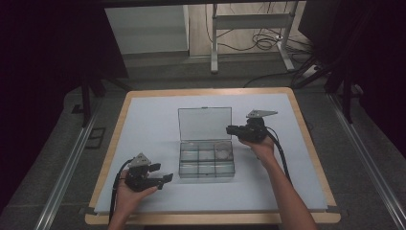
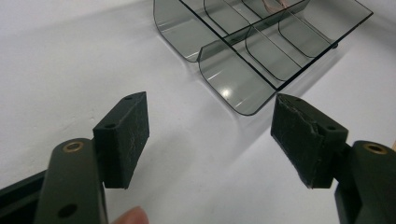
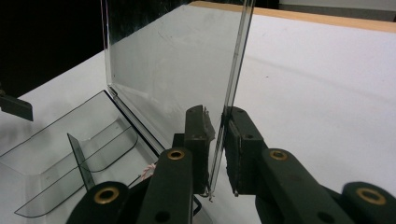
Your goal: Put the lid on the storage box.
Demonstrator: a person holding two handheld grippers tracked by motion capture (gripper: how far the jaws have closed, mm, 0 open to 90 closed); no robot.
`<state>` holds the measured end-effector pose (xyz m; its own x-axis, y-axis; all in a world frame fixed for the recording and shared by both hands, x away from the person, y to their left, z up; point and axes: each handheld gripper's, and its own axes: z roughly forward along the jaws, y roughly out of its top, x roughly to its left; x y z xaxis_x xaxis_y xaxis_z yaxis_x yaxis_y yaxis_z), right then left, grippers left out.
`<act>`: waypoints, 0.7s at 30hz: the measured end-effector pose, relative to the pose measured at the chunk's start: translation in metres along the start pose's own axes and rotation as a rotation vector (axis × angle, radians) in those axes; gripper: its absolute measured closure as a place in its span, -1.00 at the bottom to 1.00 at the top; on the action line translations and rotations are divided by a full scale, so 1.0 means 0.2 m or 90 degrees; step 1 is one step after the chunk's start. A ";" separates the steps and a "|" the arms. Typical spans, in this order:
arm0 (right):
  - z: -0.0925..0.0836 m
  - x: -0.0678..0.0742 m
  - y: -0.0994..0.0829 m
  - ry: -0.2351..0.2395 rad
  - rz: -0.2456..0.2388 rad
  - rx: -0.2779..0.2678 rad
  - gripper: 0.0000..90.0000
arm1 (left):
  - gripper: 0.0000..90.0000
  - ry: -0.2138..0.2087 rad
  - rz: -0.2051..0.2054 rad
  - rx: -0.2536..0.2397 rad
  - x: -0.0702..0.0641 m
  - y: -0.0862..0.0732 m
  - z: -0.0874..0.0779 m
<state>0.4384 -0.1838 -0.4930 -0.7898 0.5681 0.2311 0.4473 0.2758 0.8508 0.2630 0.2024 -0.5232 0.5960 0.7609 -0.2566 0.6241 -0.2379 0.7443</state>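
White counter: upright lid is pinched edge-on between right claw; box lies ahead of open left claw.

You will find no text, label, brand, number or sign to read in any of these views. The clear plastic box and its raised lid carry no print, the white table surface is blank, and the black pads of your left gripper and those of your right gripper bear no marking.
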 end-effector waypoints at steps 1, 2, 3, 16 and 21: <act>0.00 0.00 0.00 -0.002 -0.002 0.000 0.75 | -0.38 0.000 0.001 0.000 0.00 0.00 0.00; 0.00 0.01 0.00 -0.004 -0.008 0.000 0.75 | -0.38 0.000 0.001 0.000 0.00 0.00 0.00; 0.00 0.01 0.00 -0.004 -0.013 -0.001 0.75 | -0.38 0.000 0.001 0.000 0.00 0.00 0.00; -0.02 0.04 -0.01 -0.023 -0.054 -0.011 0.75 | -0.38 0.001 0.001 0.002 0.00 0.00 0.00; -0.02 0.05 -0.02 -0.032 -0.064 -0.016 0.75 | -0.38 0.001 0.001 0.002 0.00 0.00 0.00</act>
<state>0.4270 -0.1823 -0.4919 -0.8079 0.5770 0.1199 0.3549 0.3140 0.8806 0.2631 0.2020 -0.5237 0.5961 0.7615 -0.2544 0.6248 -0.2410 0.7426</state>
